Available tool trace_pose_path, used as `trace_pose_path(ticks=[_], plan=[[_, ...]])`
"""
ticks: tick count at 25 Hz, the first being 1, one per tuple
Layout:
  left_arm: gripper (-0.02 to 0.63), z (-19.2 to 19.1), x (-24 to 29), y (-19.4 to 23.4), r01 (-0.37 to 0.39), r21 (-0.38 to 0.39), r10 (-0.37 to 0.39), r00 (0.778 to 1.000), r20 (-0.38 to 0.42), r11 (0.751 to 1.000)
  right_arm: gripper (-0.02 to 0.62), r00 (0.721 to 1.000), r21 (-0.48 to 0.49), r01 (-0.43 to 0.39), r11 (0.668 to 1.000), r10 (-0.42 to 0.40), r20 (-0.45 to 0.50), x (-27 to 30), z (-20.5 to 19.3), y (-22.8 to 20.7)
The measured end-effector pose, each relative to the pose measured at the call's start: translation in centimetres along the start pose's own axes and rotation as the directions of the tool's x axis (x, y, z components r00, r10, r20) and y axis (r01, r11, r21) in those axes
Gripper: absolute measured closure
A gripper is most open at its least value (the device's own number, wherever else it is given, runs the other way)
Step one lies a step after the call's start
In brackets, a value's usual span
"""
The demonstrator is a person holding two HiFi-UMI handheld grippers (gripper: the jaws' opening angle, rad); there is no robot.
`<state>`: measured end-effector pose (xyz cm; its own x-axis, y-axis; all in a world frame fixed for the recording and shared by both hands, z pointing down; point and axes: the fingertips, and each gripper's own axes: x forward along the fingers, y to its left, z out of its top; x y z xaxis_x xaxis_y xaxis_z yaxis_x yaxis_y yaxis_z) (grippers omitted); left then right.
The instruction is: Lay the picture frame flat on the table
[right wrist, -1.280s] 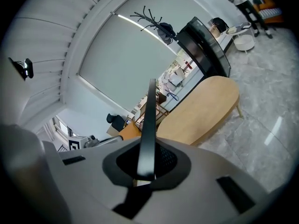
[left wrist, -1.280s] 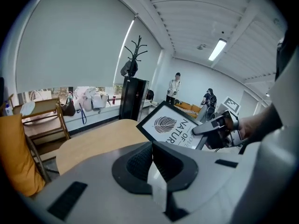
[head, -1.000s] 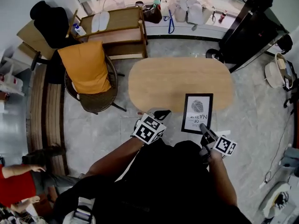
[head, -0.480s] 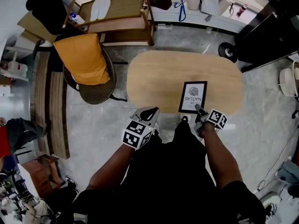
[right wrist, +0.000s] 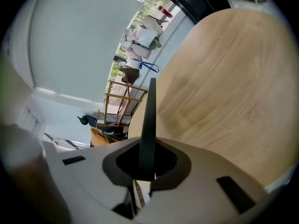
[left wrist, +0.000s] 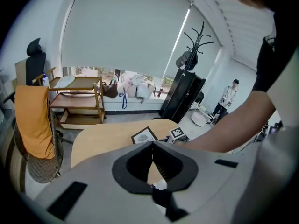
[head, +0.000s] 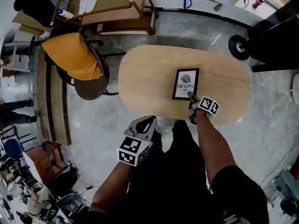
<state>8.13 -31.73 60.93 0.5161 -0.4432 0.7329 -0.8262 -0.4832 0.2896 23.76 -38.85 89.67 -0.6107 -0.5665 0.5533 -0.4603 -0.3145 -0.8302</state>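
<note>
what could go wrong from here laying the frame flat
The right claw pinches the picture frame by one edge only, so it may pivot or slip and slap onto the table. The left claw is shut and off the table, so nothing would catch it.

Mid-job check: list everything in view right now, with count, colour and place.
table: one, light wood, oval, centre.
frame: one, black with a white print, over the table's near right part; whether it touches, cannot tell.
chair: one, dark, left of the table.
cushion: one, orange, draped on the chair.
shelf: one, wooden, beyond the chair.
cabinet: one, black, far right.
bystander: one, pale top, far side of the room.
right gripper: grey, shut on the frame's near edge.
left gripper: grey, shut, empty, just off the table's near edge.
</note>
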Motion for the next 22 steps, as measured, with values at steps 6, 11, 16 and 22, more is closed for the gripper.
trace_pose_path(ticks=[6, 11, 16, 22], plan=[[0.601, -2.0, 0.7, 0.3, -0.065, -0.044, 0.062, 0.996, -0.071, 0.997, 0.582, 0.999, -0.015, 0.039, 0.999, -0.039, -0.023, 3.2, 0.8, -3.6], [0.601, -3.3, -0.9, 1.0, -0.131, -0.093, 0.122, 0.988, -0.097, 0.987, 0.33, 0.975, -0.131, 0.144, 0.981, -0.163, -0.152, 4.2, -1.6, -6.5], [0.601, -3.9, -1.6, 1.5, -0.16, -0.116, 0.149, 0.984, -0.095, 0.98, 0.267, 0.906, -0.381, 0.122, 0.916, -0.26, -0.333, 4.7, -4.8, -6.7], [0.601, -3.9, -1.9, 0.9, -0.146, -0.118, 0.137, 0.987, -0.081, 0.982, 0.262, 0.765, -0.624, 0.168, 0.763, -0.5, -0.405, 3.8, -5.9, -9.8]])
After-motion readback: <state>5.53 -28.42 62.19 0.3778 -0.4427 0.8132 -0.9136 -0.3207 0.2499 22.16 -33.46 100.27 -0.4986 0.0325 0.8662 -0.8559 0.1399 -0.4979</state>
